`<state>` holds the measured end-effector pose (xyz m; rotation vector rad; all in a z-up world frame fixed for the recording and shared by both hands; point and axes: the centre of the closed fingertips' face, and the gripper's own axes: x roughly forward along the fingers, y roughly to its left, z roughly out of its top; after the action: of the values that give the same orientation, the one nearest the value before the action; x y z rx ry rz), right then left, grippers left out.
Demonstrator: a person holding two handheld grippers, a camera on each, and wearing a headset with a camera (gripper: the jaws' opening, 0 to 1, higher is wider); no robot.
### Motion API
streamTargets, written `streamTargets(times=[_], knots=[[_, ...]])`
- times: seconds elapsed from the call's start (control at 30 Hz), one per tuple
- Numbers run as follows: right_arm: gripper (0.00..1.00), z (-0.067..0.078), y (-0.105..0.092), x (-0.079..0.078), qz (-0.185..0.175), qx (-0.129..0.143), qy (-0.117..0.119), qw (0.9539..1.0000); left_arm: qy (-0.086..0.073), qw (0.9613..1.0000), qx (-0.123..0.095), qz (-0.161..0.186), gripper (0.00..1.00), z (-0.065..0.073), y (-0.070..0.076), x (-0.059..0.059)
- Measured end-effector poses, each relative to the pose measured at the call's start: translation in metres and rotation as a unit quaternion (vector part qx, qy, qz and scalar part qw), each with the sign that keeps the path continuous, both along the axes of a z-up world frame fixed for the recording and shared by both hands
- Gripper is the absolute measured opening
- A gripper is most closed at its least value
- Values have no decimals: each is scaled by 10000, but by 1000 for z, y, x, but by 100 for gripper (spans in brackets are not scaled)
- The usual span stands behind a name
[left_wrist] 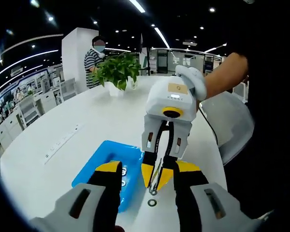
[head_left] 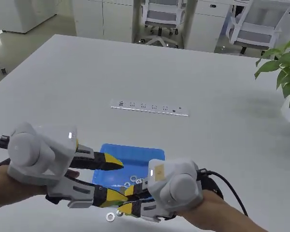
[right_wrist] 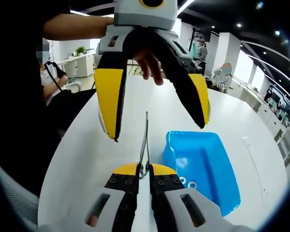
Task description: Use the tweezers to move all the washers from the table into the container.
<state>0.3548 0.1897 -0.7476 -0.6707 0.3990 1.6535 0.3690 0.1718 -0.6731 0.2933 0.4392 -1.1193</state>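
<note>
The right hand-held gripper clamps the tweezers, pointing toward the left hand-held gripper with its spread jaws, beside a blue container holding washers on the surface.

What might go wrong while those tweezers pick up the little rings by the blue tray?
The tweezers are pinched in the right tool; their thin tips could flick a flat washer away rather than lift it. The open left tool sits very close, so the two might bump. A knock could also shift the blue tray.
</note>
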Motion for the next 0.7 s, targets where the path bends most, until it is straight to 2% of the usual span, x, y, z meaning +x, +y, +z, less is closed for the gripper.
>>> streamTargets(times=[0.23,0.53,0.7], knots=[[9,12,-2,-3,19,38,-32,10000,88,9994,-67,332,70,-2,8,-6],[9,25,-5,-3,-23,59,-35,10000,143,9978,-164,630,85,-2,18,-13],[9,31,-8,0,-36,55,-62,10000,187,9969,-107,754,94,-6,21,-15]])
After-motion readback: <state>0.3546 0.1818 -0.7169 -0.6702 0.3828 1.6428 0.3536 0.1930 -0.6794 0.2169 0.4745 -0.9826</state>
